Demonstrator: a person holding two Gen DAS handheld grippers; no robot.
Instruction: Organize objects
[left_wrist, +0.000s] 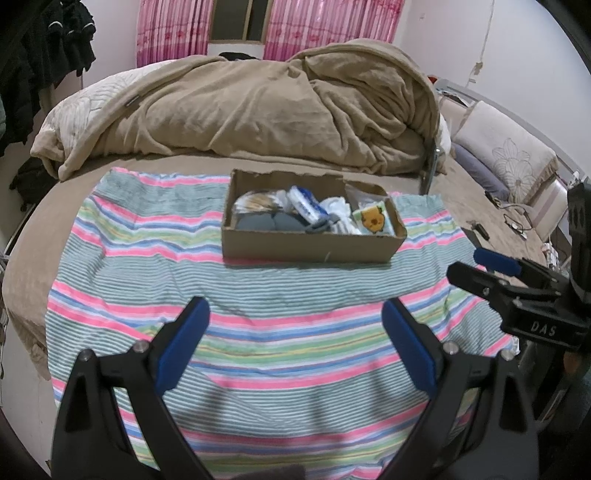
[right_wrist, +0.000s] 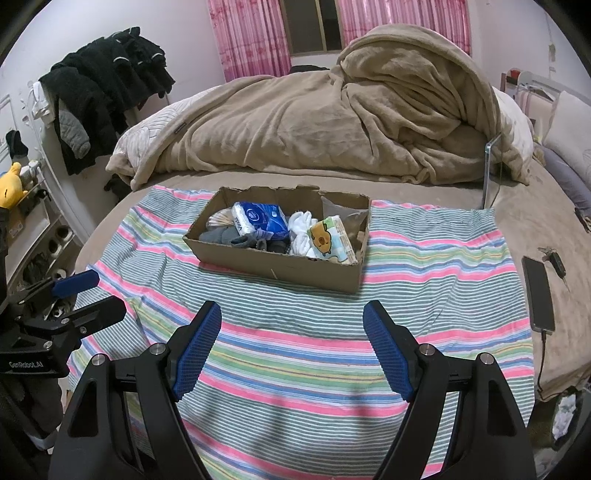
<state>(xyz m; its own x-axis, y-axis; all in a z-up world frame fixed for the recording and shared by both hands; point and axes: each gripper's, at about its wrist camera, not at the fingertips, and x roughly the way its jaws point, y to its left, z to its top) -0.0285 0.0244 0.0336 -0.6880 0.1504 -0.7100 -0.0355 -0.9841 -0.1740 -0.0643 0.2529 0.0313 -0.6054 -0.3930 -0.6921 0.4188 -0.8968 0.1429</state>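
Hovering with both grippers, left (left_wrist: 295, 314) and right (right_wrist: 291, 317), spread and empty, short of the box (right_wrist: 273, 264) lying dead ahead on the cloth (right_wrist: 424, 258), long axis crosswise, neither clearly nearer.
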